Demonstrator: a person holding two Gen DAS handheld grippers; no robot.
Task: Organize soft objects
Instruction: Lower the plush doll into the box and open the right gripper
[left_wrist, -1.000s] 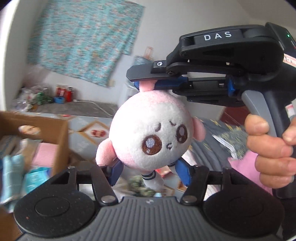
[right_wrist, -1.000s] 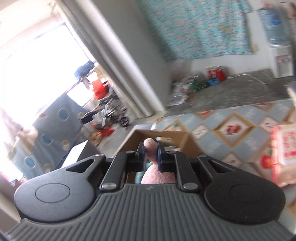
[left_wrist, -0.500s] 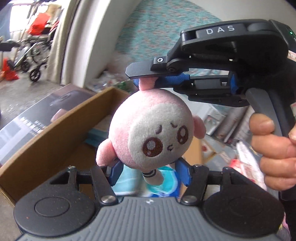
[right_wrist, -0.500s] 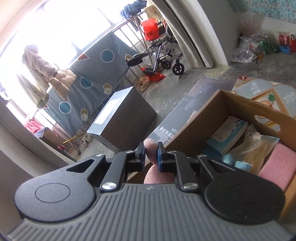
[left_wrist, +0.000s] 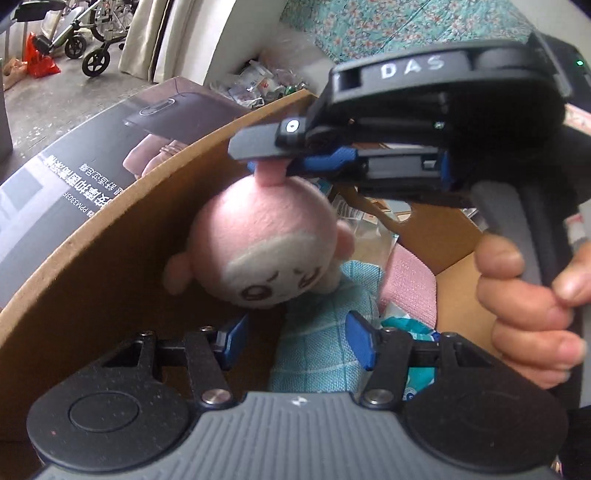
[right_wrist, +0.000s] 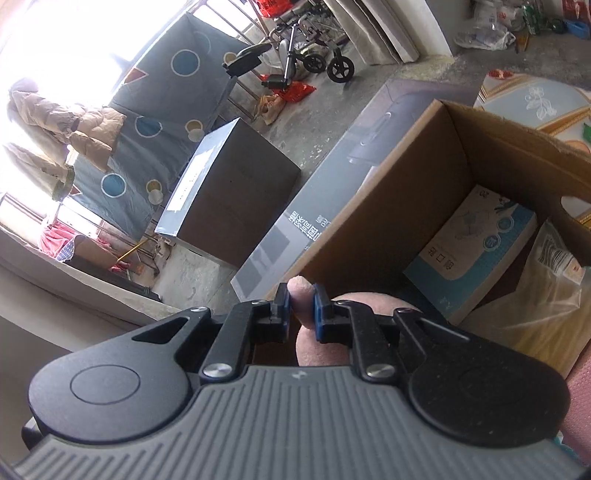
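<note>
Currently, the pink plush doll (left_wrist: 258, 243) is hung by its top nub, pinched in the right gripper (left_wrist: 273, 162), inside the cardboard box (left_wrist: 110, 236) above a teal cloth (left_wrist: 317, 343). The left gripper (left_wrist: 295, 339) is seen closing, nothing between its pads.

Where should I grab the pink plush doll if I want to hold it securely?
Take the pink plush doll by the small nub on top of its head, from above. The round head is too wide and soft to pinch, while the nub is narrow; the right gripper is shut on it there, and the doll hangs over the cardboard box.
</note>
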